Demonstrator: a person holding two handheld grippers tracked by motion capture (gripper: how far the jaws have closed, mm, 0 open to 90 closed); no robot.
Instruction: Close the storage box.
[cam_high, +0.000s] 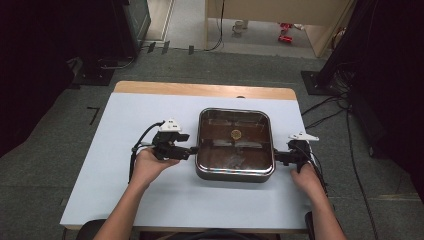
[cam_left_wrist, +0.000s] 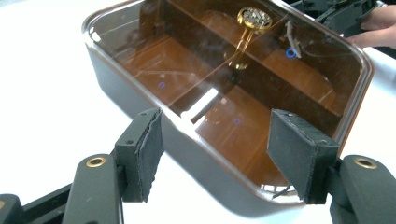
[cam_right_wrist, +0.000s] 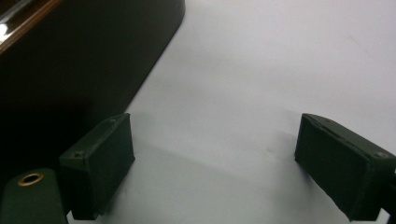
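Observation:
A dark rectangular box (cam_high: 235, 145) with rounded corners and a brown see-through lid stands in the middle of the white table (cam_high: 125, 195). A small gold round piece (cam_high: 236, 133) lies on the lid's middle. My left gripper (cam_high: 192, 150) is at the box's left side, open, its jaws wide apart around the near edge of the box (cam_left_wrist: 196, 140) without visibly touching. My right gripper (cam_high: 276, 157) is at the box's right side, open, with bare table between its jaws. The dark wall of the box (cam_right_wrist: 70, 60) is just left of its left jaw.
The table's wooden far edge (cam_high: 200, 90) shows behind the white top. Cables (cam_high: 325, 112) trail over the grey carpet to the right. Dark stands and gear sit at both far corners. Bare white surface lies in front of the box.

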